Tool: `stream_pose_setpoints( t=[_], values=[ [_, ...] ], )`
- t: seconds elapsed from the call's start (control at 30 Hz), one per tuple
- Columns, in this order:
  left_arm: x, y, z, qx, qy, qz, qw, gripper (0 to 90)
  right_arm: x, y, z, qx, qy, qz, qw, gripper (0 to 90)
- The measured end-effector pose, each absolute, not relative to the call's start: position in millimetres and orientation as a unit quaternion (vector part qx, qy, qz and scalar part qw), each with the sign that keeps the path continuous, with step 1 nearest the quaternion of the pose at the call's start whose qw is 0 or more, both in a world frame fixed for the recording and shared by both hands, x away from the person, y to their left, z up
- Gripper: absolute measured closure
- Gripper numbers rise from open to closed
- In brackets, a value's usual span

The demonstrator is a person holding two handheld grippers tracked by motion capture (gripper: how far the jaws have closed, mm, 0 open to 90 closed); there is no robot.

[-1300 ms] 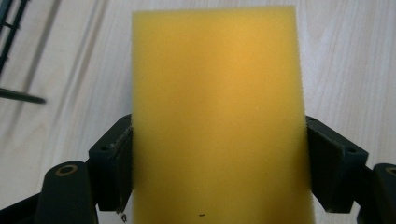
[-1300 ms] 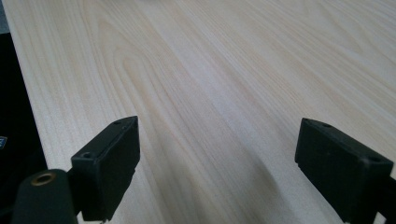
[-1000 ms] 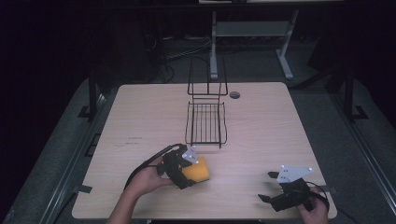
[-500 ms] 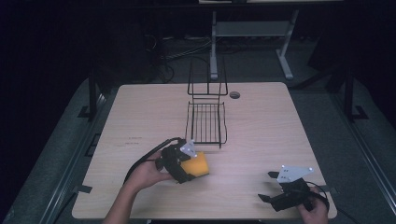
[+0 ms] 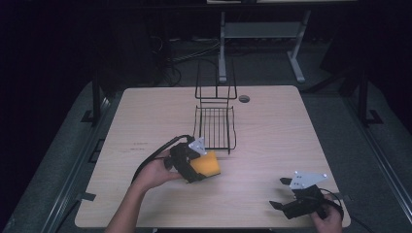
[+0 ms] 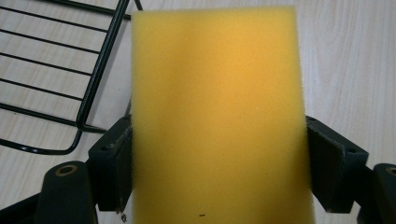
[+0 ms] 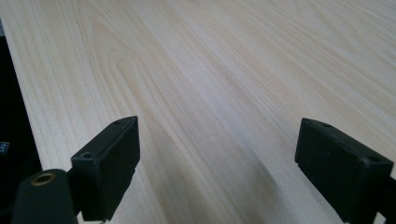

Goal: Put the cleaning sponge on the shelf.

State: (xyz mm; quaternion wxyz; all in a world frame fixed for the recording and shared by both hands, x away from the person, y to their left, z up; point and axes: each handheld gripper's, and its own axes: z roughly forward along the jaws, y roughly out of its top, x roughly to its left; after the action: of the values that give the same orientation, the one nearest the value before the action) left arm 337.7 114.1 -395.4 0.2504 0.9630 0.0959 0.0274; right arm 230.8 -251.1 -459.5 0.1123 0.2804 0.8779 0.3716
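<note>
The left hand-held gripper (image 5: 197, 167) pinched a yellow sponge (image 6: 217, 116) just short of the wire rack (image 5: 214, 127) ahead, needing a level approach; the right hand-held gripper (image 7: 217, 168) stood spread.

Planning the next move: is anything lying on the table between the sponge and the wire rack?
Nothing. In the high view the sponge, clamped in the left hand-held gripper, sits just short of the wire rack; the left gripper view shows bare table between them.
</note>
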Motion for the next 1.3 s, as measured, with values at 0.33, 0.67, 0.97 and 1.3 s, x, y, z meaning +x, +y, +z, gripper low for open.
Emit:
stream_pose_setpoints(
  t=[0.33, 0.67, 0.97, 1.3],
  values=[
    [347.7, 110.1, -386.3, 0.963, 0.09, 0.032, 0.251, 21.5, 230.7, -252.5, -459.5, 0.283, 0.877, 0.372, 0.113, 13.7],
    [360.9, 106.6, -380.6, 0.964, 0.088, 0.03, 0.249, 21.5, 230.4, -254.7, -459.6, 0.286, 0.876, 0.372, 0.114, 13.7],
    [373.1, 104.2, -373.5, 0.964, 0.087, 0.03, 0.248, 21.5, 230.7, -257.5, -459.9, 0.292, 0.873, 0.373, 0.113, 13.7],
    [384.5, 103.3, -369.8, 0.966, 0.084, 0.028, 0.244, 21.5, 231.4, -259.0, -460.1, 0.295, 0.872, 0.372, 0.115, 13.7]
  ],
)
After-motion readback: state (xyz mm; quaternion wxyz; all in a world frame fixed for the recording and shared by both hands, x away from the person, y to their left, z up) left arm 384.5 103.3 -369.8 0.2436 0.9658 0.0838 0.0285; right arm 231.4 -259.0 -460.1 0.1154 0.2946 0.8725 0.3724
